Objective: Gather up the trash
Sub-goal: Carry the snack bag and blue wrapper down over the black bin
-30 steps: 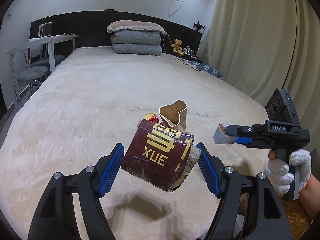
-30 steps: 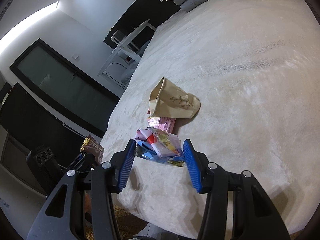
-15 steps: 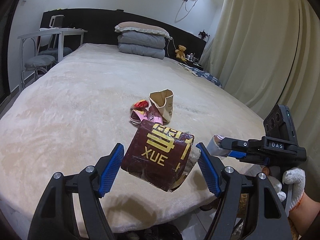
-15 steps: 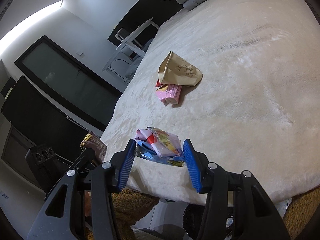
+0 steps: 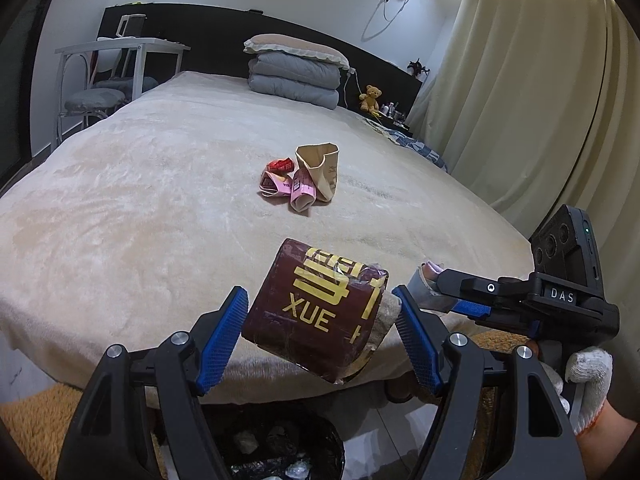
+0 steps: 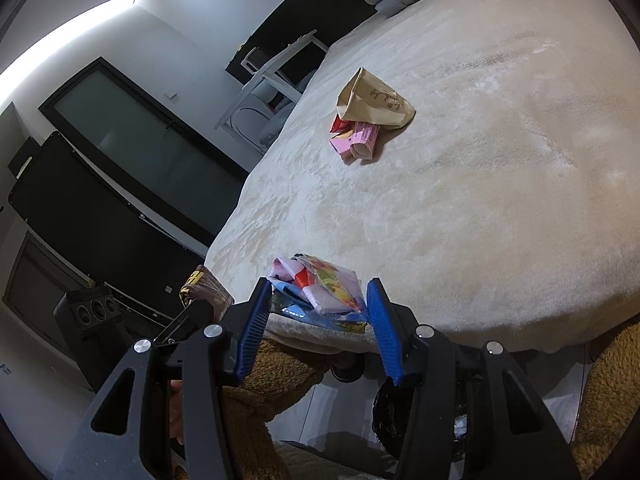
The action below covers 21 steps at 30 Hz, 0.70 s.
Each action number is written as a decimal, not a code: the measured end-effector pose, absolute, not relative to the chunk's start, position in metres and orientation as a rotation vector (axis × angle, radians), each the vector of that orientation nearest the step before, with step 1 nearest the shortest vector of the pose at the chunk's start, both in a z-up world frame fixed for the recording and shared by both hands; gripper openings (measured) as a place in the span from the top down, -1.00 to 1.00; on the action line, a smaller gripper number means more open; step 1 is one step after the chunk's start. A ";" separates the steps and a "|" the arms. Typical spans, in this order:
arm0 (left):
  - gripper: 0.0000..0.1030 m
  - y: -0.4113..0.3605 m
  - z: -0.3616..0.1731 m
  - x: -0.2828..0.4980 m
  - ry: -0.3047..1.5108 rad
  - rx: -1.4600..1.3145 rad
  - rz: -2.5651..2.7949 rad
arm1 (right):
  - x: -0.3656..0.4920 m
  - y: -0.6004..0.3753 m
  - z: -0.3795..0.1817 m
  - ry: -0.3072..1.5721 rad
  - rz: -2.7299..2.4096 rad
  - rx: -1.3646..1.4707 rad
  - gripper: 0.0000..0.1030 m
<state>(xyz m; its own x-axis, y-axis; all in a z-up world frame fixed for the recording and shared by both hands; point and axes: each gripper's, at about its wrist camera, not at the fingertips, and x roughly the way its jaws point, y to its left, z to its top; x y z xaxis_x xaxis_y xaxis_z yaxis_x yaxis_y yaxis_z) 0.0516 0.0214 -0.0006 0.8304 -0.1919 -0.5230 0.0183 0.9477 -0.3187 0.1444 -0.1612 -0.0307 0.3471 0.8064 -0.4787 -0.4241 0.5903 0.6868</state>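
- At the foot edge of the bed (image 5: 160, 208), the left gripper (image 5: 320, 328) has its blue pads set well apart, with a dark red packet (image 5: 316, 320) printed "XUE" in gold lodged between them; the packet's left side meets the left pad, while its crumpled right end lies just beside the right pad.
- The right gripper (image 6: 316, 312) pinches a crumpled bundle of colourful wrappers (image 6: 320, 292) between its blue pads, its jaws moderately parted to the bundle's width.
- In the left view the right gripper (image 5: 430, 294) shows from the side, held by a white-gloved hand (image 5: 584, 380).
- Farther up the bed lies more trash: a tan paper cup (image 5: 320, 172) on its side, touching pink wrappers (image 5: 298, 190) and a small red wrapper (image 5: 280, 165).
- Below both grippers, on the floor by the bed edge, stands a bin lined with a black bag (image 5: 280, 444), with bits of litter inside.
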 end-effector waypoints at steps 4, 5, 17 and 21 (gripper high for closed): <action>-0.39 0.017 -0.006 0.040 0.596 -0.320 -0.110 | 0.133 -0.160 -0.036 0.907 0.847 0.483 0.03; -0.39 0.016 -0.007 0.038 0.605 -0.323 -0.109 | 0.131 -0.160 -0.036 0.909 0.851 0.486 0.03; -0.39 0.009 -0.032 0.018 0.719 -0.345 -0.088 | 0.112 -0.155 -0.057 0.978 0.846 0.481 0.03; -0.39 0.006 -0.041 0.017 0.764 -0.352 -0.078 | 0.106 -0.148 -0.067 1.016 0.839 0.447 0.03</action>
